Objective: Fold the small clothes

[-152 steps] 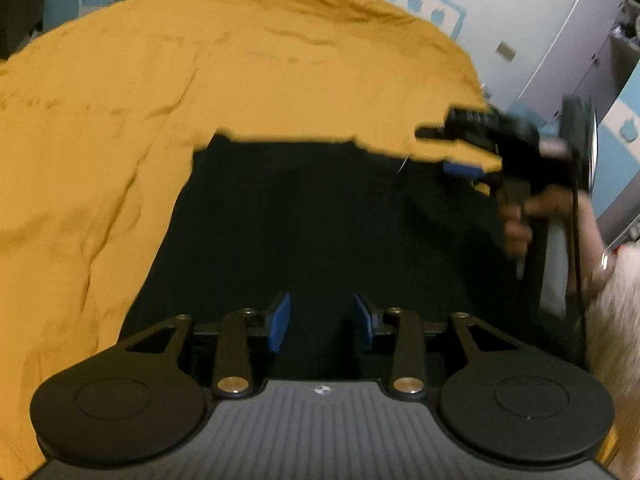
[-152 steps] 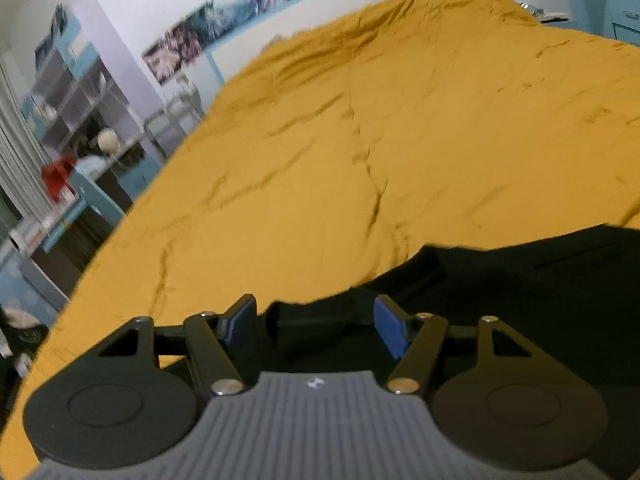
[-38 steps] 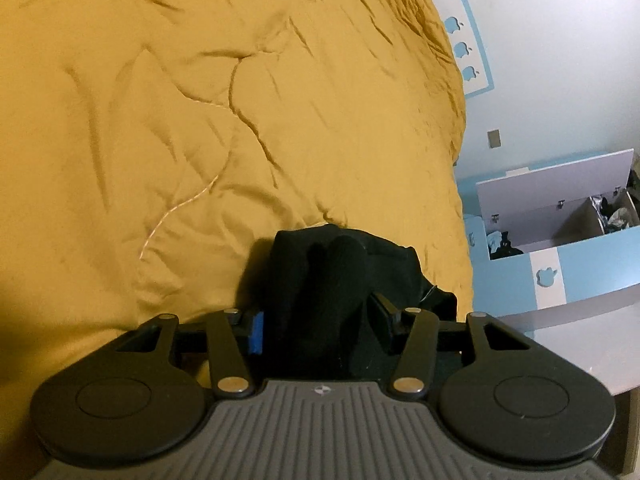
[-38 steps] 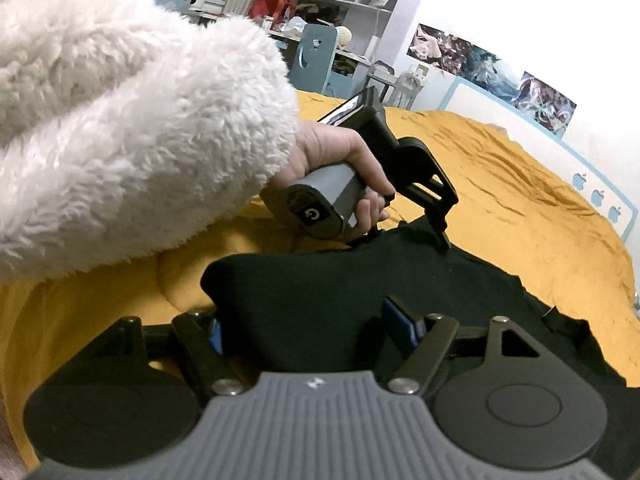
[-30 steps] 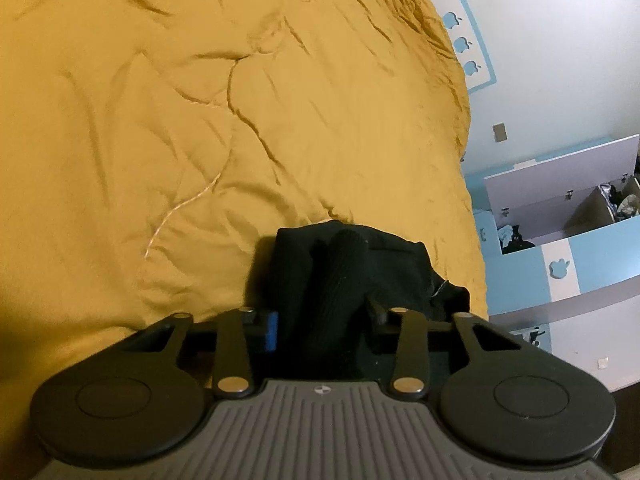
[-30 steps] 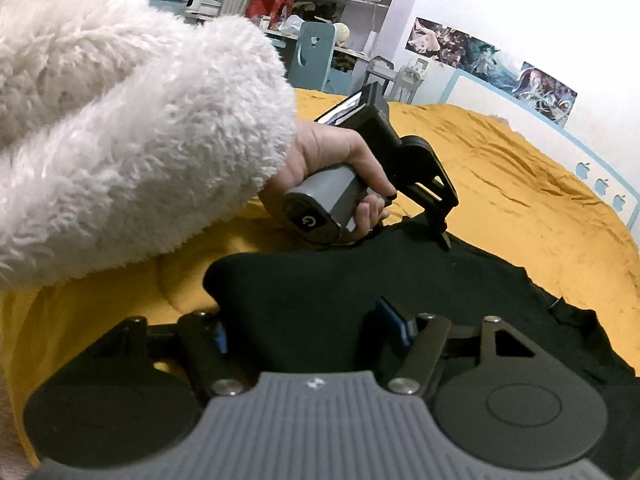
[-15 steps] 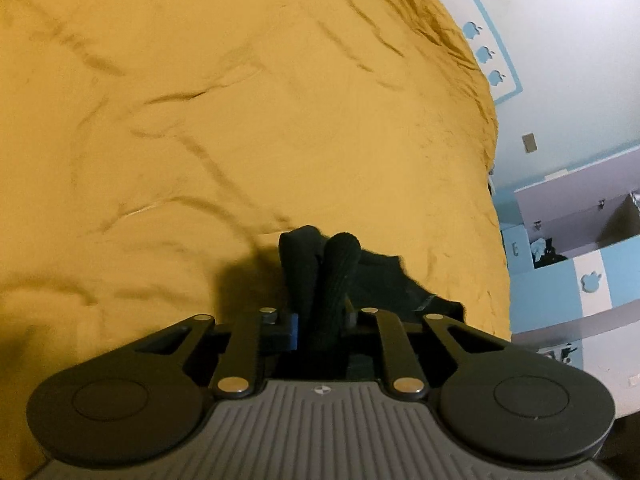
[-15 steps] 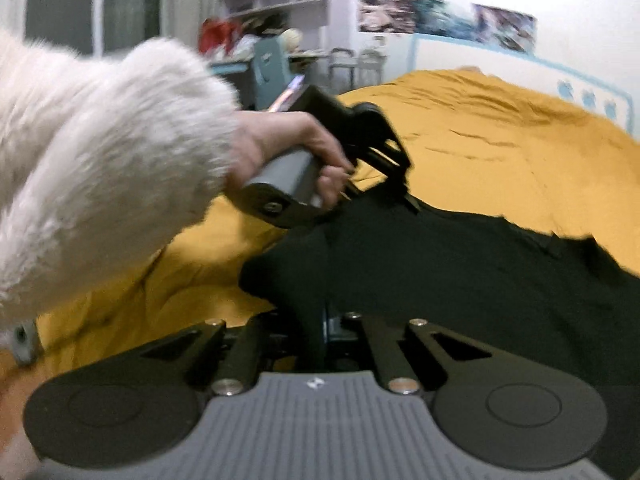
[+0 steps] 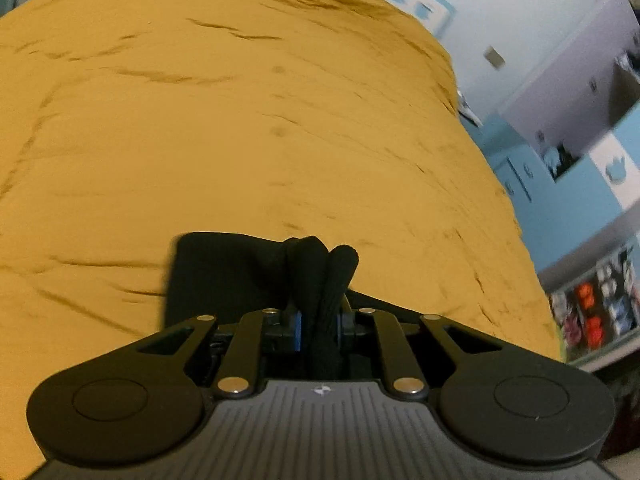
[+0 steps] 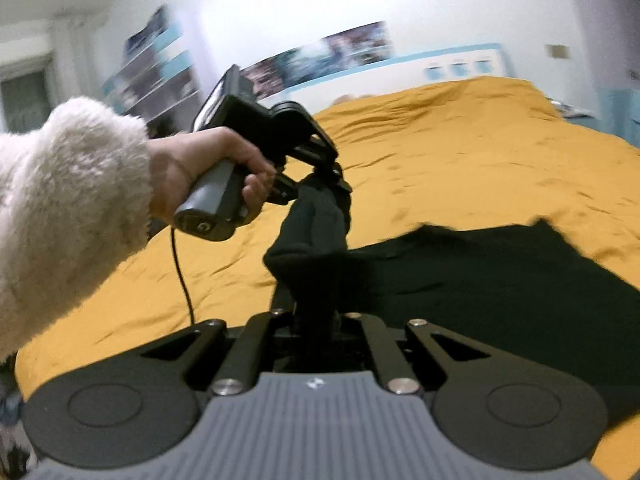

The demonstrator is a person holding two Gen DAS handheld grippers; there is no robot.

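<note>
On the yellow bedspread [image 9: 248, 128] lies a black garment [image 10: 500, 272], with one edge lifted off it by both grippers. The left gripper [image 9: 320, 320] is closed on a bunched roll of the cloth, which sticks up between its blue pads [image 9: 297, 326]. The right gripper [image 10: 316, 320] is pinched shut on another fold of the same edge.

Only the right view shows the whole arrangement: the left hand [image 10: 208, 172] in a white fleece sleeve [image 10: 68, 196] holds the left gripper's handle, a cable [image 10: 182, 268] hangs from it, and the raised cloth stretches from that gripper to the right one while the rest of the garment lies flat on the spread to the right. The left view shows instead a close look at the gripped roll, a dark flap of cloth to its left, and blue cabinets [image 9: 560, 184] beyond the bed's edge.

Half a second earlier the left gripper sat low at the bedspread with the garment edge barely raised; now it is held clear above the bed and the cloth hangs from it. A second earlier both grippers stood open around the cloth.
</note>
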